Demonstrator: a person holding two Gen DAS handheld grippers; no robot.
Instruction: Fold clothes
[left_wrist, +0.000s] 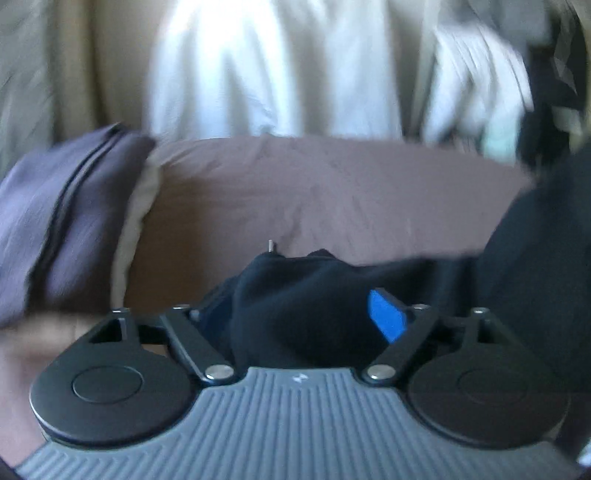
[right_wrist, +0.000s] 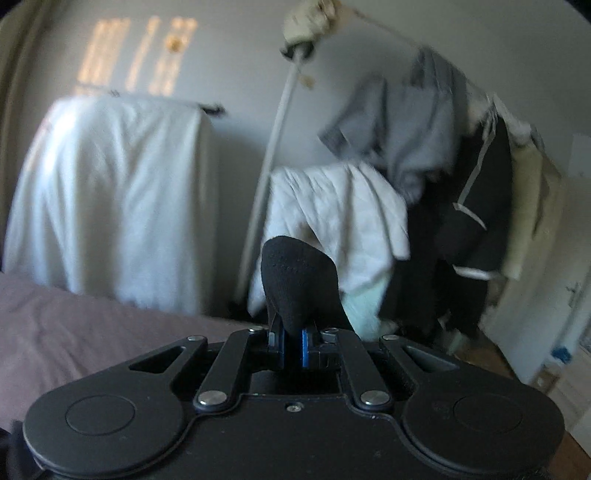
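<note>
Right hand-held gripper (right_wrist: 291, 338) pinches black garment (right_wrist: 295, 280).

Black garment (left_wrist: 310, 306) hides left claw's (left_wrist: 295, 317) one finger; bkgd laundry (left_wrist: 258, 74) blurred.

The bedsheet (left_wrist: 332, 192) is dusty mauve; the pillow (left_wrist: 55, 221) at left is purple. The garment (right_wrist: 299, 280) is plain black. White sheets (right_wrist: 110, 192) hang at upper left, a grey shirt (right_wrist: 406, 122) at upper right.
</note>
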